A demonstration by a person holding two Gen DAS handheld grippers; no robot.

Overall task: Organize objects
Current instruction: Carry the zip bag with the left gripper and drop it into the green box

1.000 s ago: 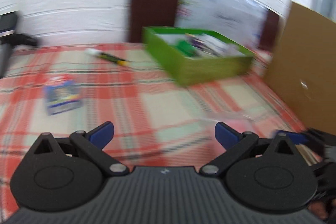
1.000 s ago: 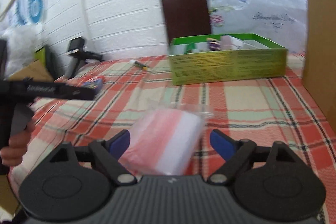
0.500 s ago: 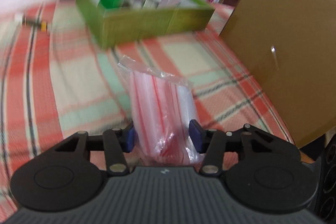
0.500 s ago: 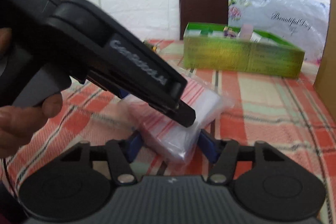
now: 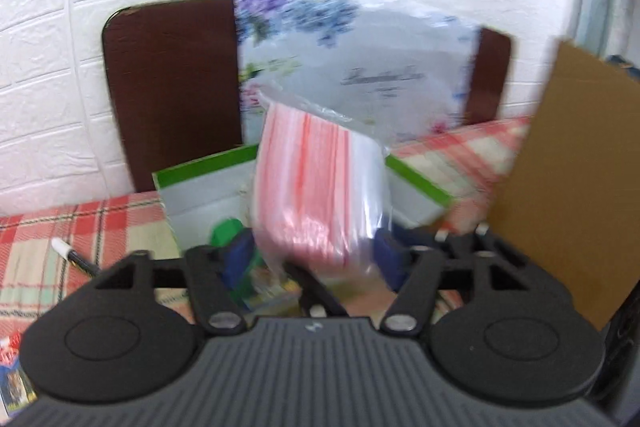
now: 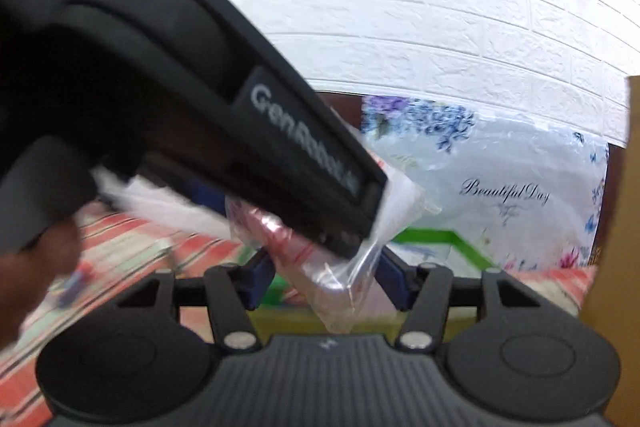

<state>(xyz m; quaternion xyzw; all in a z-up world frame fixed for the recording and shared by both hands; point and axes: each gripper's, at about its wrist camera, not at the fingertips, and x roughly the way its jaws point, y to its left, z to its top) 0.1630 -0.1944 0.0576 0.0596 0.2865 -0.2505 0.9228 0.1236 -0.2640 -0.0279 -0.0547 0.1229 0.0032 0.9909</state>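
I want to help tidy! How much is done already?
A green item already lies in the green box. The bag of red-striped pouches is in the air over the box, between the left gripper's jaws, which are opening. Not yet put away on the cloth: the pen and a small blue pack.

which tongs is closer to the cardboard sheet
Right. The right tongs sit between the left tongs and the cardboard sheet; both are opening, with the pack of zip bags between their jaws.
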